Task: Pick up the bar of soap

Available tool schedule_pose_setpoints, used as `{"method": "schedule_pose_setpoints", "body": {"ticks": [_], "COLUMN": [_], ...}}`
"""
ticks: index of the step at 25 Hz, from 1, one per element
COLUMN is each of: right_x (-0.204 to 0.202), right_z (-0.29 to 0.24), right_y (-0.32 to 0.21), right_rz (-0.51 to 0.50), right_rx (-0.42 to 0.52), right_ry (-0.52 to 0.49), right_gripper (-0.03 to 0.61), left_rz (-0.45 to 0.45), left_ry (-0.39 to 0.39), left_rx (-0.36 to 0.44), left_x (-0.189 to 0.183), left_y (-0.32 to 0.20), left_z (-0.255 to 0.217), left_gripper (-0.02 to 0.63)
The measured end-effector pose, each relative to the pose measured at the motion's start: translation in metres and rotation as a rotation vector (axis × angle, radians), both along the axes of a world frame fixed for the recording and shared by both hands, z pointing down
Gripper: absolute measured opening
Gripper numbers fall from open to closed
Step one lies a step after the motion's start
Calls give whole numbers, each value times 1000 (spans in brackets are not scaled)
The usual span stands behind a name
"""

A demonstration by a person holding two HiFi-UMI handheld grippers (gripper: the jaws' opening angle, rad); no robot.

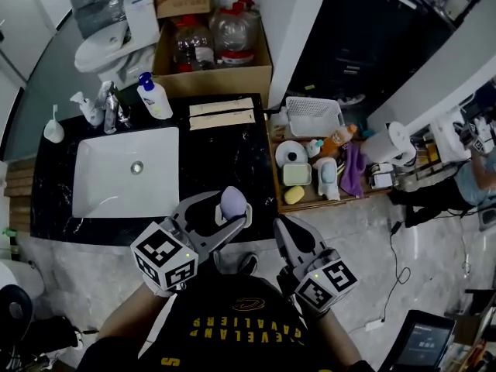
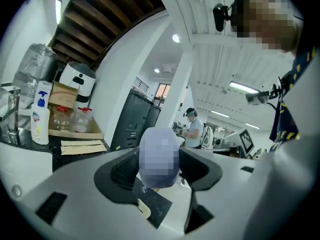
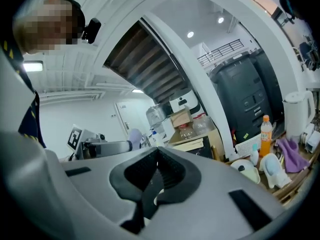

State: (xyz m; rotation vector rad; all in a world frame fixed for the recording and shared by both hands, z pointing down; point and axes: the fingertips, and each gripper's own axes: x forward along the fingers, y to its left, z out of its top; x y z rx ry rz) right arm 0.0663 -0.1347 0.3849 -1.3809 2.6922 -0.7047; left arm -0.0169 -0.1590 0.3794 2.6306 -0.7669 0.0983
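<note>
At the counter (image 1: 225, 157) front edge: your left gripper (image 1: 232, 212) holds the bar of soap (image 1: 233, 200) up between its jaws.
Left gripper: jaws part-open, clamped on the bar's two sides.
Right gripper (image 1: 284, 228): jaws together, empty, just beside the left.
Right gripper view only: the bar side-on at the left's tip.

The right gripper (image 3: 156, 170) has its jaws pressed together, with nothing between the ribbed pads. Beyond them on the left, the left gripper (image 3: 102, 147) reaches in level, with a pale purple bar of soap (image 3: 134, 136) at its tip. At the right, an orange bottle (image 3: 265, 130) stands upright on a low wooden shelf (image 3: 289, 190), between a white basket (image 3: 248, 147) and a purple cloth (image 3: 292, 153).
</note>
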Motion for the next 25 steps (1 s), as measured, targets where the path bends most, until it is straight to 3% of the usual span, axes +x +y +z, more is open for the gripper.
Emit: {"method": "schedule_pose_setpoints", "body": {"ticks": [5, 11, 25], "right_x": [0, 4, -7], "right_z": [-32, -56, -53], "right_y": [-4, -5, 1], "right_rz": [21, 63, 35], "right_rx": [84, 206, 249], "right_ry": [-7, 42, 67], "right_gripper": [12, 12, 12], "left_rz": [-41, -79, -59], "left_ry": [124, 186, 148], "left_rx": [-23, -1, 83], "left_x": [-4, -1, 4], "left_y": [8, 12, 22], "left_z": [-22, -37, -41], "left_gripper": [265, 265, 265]}}
